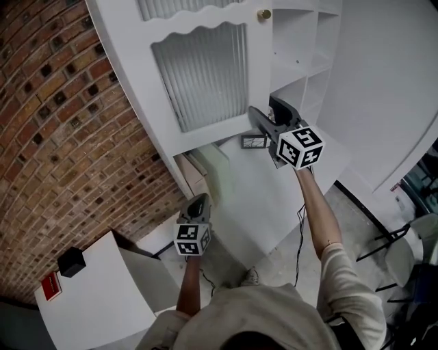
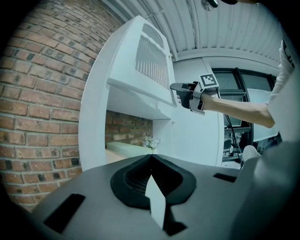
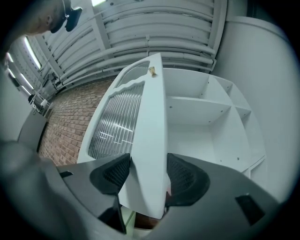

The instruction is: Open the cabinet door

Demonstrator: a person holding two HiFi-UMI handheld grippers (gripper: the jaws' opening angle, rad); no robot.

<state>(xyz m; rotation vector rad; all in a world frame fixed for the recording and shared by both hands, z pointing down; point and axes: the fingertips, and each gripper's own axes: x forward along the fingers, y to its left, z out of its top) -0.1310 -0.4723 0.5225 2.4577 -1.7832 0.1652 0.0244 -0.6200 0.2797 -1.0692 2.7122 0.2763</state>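
Note:
The white cabinet door [image 1: 205, 75], with ribbed glass panes and a small brass knob [image 1: 264, 14], stands swung partly out from the shelving. My right gripper [image 1: 263, 116] is raised to the door's lower free edge. In the right gripper view the door edge [image 3: 145, 140] runs between the two black pads [image 3: 112, 171], which press on both faces. The right gripper [image 3: 147, 173] is shut on it, well below the knob [image 3: 152, 71]. My left gripper [image 1: 197, 204] hangs lower, in front of the cabinet's base, with its jaws together and holding nothing. The left gripper view shows its tips [image 2: 151, 157] meeting and the right gripper [image 2: 176, 87] at the door [image 2: 150, 65].
Open white shelves [image 1: 301, 61] lie behind the door. A brick wall [image 1: 61, 137] runs along the left. A white box [image 1: 96, 294] with a black object [image 1: 71, 260] stands at lower left. A small framed item [image 1: 254, 141] sits in the niche. Chair legs [image 1: 393, 236] show at right.

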